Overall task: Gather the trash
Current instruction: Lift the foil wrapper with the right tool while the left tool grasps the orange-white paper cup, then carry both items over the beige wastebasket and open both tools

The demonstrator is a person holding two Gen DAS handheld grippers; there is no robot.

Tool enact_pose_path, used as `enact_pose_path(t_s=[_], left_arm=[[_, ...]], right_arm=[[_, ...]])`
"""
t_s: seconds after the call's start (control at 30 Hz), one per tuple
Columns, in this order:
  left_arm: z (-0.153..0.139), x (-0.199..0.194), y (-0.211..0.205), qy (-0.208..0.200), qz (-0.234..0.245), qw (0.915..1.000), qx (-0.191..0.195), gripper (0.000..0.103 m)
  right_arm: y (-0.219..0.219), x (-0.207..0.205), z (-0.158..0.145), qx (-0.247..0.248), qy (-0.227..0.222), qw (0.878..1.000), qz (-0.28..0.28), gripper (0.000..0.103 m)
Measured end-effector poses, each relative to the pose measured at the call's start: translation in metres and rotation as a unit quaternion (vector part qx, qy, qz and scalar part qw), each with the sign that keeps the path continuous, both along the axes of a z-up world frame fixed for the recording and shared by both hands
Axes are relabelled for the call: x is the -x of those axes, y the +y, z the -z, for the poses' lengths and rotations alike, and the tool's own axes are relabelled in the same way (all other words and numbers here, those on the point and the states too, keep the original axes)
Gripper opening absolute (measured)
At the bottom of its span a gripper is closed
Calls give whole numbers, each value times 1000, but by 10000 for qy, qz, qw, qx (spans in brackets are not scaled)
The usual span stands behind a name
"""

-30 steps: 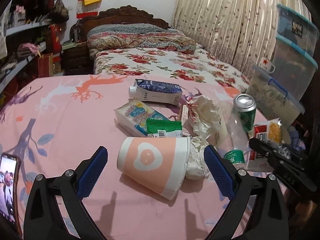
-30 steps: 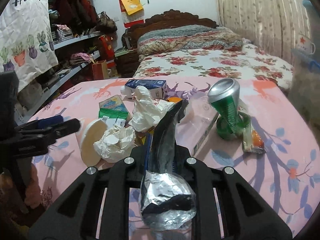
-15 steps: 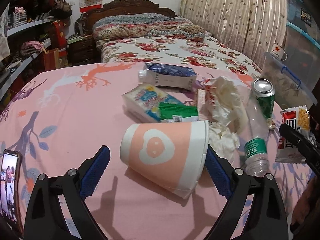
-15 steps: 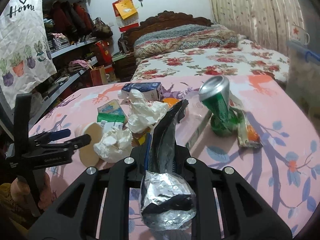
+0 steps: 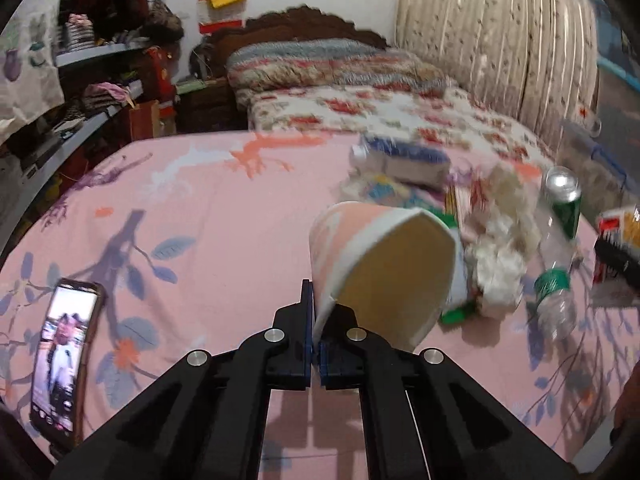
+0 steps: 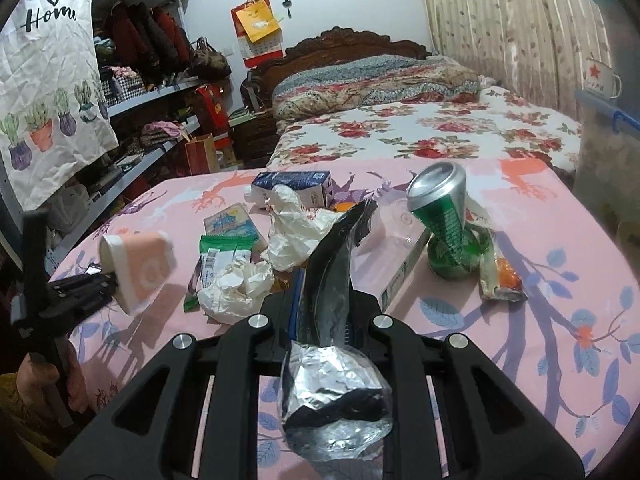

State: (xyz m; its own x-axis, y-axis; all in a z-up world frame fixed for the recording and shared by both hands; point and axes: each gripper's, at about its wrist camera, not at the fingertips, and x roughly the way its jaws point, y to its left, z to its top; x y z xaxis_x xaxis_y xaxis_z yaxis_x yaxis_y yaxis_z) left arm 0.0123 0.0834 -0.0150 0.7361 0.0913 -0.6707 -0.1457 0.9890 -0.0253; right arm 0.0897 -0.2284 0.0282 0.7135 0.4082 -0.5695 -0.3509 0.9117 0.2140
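Note:
A pink paper cup (image 5: pixel 384 264) with a white heart is tipped up with its mouth towards the left wrist camera. My left gripper (image 5: pixel 314 308) is closing, and its jaws pinch the cup's wall at the rim. From the right wrist view the cup (image 6: pixel 140 264) hangs off the left gripper (image 6: pixel 108 280) at the table's left edge. My right gripper (image 6: pixel 324 292) is shut on a black and silver foil wrapper (image 6: pixel 332 264) that sticks up between its fingers. More trash lies on the pink cloth: crumpled tissue (image 6: pixel 236 284), a white plastic bag (image 6: pixel 296 232) and a green can (image 6: pixel 440 208).
A milk carton (image 6: pixel 296 188), a green packet (image 6: pixel 224 246), a clear plastic bottle (image 5: pixel 554 276) and a snack packet (image 6: pixel 500 272) lie in the pile. A phone (image 5: pixel 60 356) rests at the cloth's near left. Behind are a bed (image 6: pixel 420 136), shelves on the left and curtains on the right.
My left gripper went from wide open around the lying cup to shut on its rim wall, and the cup has tipped up. The right gripper still holds the foil wrapper.

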Motion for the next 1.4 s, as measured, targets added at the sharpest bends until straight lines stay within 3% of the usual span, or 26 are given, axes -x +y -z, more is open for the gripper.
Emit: enact_pose_path(t_s=[0.3, 0.6, 0.83, 1.0, 1.2, 1.4], left_arm=[[-50, 11, -5, -574, 94, 9982, 131, 2], [-84, -7, -50, -797, 1169, 9875, 698, 2], [-95, -41, -118, -673, 1977, 9755, 688, 2], [-93, -76, -193, -371, 2770, 9576, 705, 2], [-74, -128, -306, 169, 3605, 9294, 767, 2], [-57, -171, -429, 608, 4429, 8912, 761, 2]], right_arm=[[-10, 0, -5, -66, -64, 9999, 70, 19], [-38, -2, -8, -178, -179, 9989, 399, 19], [-88, -6, 2, -365, -149, 9948, 941, 19], [-146, -9, 9, -586, -140, 9874, 1466, 19], [-236, -16, 21, -817, -30, 9745, 2091, 19], [-328, -36, 28, -772, 143, 9629, 2584, 19]])
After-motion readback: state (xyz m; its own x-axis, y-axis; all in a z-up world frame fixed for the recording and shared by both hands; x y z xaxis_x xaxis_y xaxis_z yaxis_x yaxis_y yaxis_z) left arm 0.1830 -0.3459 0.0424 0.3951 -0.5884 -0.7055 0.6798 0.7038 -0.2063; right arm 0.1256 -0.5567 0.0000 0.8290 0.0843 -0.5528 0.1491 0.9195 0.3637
